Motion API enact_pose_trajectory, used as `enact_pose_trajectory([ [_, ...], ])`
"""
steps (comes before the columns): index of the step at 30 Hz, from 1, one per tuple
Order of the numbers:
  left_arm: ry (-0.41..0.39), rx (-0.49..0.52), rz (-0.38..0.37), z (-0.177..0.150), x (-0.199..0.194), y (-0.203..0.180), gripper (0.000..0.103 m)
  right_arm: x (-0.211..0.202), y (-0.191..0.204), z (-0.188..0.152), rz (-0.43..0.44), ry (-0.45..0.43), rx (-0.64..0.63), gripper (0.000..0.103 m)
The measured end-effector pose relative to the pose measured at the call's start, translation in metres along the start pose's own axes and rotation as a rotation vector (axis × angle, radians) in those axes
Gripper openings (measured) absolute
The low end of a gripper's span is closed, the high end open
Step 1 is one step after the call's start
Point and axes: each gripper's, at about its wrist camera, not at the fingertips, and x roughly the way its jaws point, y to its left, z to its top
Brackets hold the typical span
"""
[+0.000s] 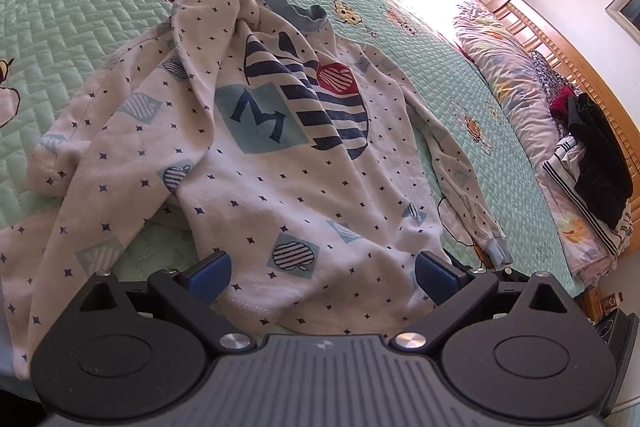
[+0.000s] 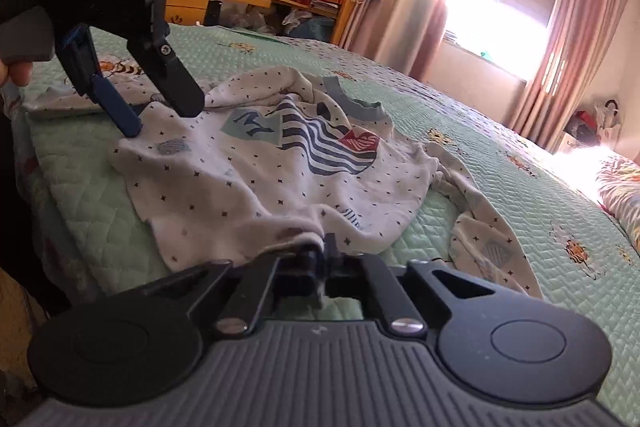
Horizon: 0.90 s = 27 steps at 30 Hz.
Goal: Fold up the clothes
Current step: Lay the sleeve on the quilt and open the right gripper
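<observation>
The left gripper (image 1: pixel 323 277) hovers over the hem of the shirt (image 1: pixel 280 155), fingers (image 1: pixel 210 273) wide apart with nothing between them. The shirt lies rumpled, front up, on the green quilt (image 1: pixel 80 7) of the bed, one sleeve folded across its chest. The right gripper (image 2: pixel 320 263) has its fingers clamped on a bunched bit of the shirt's hem.

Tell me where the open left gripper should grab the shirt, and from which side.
Left gripper should probably take the shirt by its near hem, coming in low from the bed's near edge. That edge lies flat between its open fingers; the right gripper already pinches the hem's other end.
</observation>
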Motion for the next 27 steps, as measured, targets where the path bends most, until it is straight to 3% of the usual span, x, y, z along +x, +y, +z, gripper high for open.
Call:
enact_pose_trajectory([
  [3,-0.008,-0.003,0.006,0.001,-0.005,0.004,0.099,-0.016,-0.012,0.009,-0.003,-0.052,0.113,0.004],
  [8,-0.021,-0.006,0.018,0.0,-0.012,0.012,0.1,-0.063,-0.09,0.01,0.043,-0.134,0.643,0.004],
  [10,-0.026,-0.007,0.023,0.0,-0.015,0.016,0.1,-0.062,-0.115,-0.011,0.053,-0.091,0.83,0.004],
  [12,-0.032,-0.008,0.028,0.0,-0.018,0.019,0.1,-0.05,-0.124,-0.032,0.042,0.009,0.909,0.004],
  [15,-0.039,-0.01,0.036,0.0,-0.023,0.024,0.1,-0.034,-0.118,-0.059,0.013,0.114,0.938,0.01],
  [16,-0.042,-0.01,0.038,-0.001,-0.025,0.026,0.1,-0.033,-0.113,-0.061,0.0,0.125,0.908,0.017],
  [19,-0.034,0.05,0.082,-0.005,-0.028,0.028,0.1,-0.035,-0.101,-0.06,-0.031,0.149,0.81,0.023],
  [21,-0.036,0.077,0.114,-0.009,-0.031,0.032,0.1,-0.042,-0.099,-0.057,-0.074,0.152,0.737,0.037],
  [23,-0.052,0.042,0.098,-0.011,-0.036,0.041,0.1,-0.047,-0.102,-0.055,-0.115,0.158,0.689,0.049],
  [27,-0.109,-0.005,0.07,-0.008,-0.048,0.051,0.1,-0.056,-0.103,-0.052,-0.16,0.182,0.649,0.051],
])
